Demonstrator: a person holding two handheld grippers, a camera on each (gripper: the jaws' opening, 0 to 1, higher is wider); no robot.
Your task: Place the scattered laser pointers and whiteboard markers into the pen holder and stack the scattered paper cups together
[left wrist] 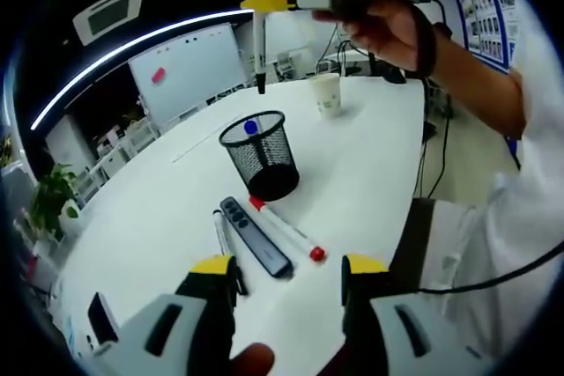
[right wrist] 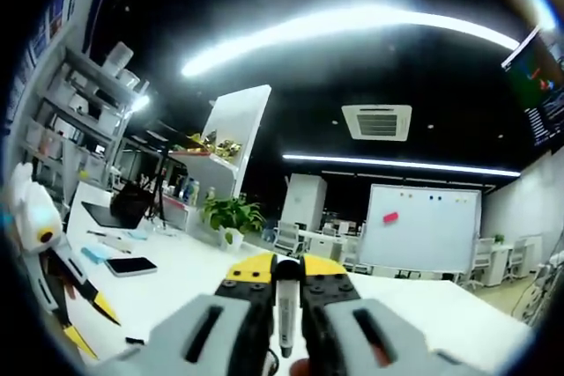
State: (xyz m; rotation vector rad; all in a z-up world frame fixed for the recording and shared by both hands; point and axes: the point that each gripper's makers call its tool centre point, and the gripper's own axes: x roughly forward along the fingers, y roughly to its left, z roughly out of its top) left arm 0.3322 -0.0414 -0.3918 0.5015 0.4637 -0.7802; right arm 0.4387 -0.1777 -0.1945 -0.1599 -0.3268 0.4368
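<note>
- The pen holder (left wrist: 262, 154) stands mid-surface with its mouth open upward; one blue-capped item (left wrist: 251, 128) sits inside, leaving room beside it.
- The right tool (left wrist: 261, 3) hangs above and behind the holder, its jaws closed on a marker (left wrist: 259, 48) pointing down.
- Between the left tool (left wrist: 289, 277) and the holder lie a laser pointer (left wrist: 255, 235), a red-capped marker (left wrist: 286, 228) and a thin pen (left wrist: 220, 233), close together.
- A paper cup (left wrist: 327, 94) stands well apart, on the far surface (left wrist: 167, 209).
</note>
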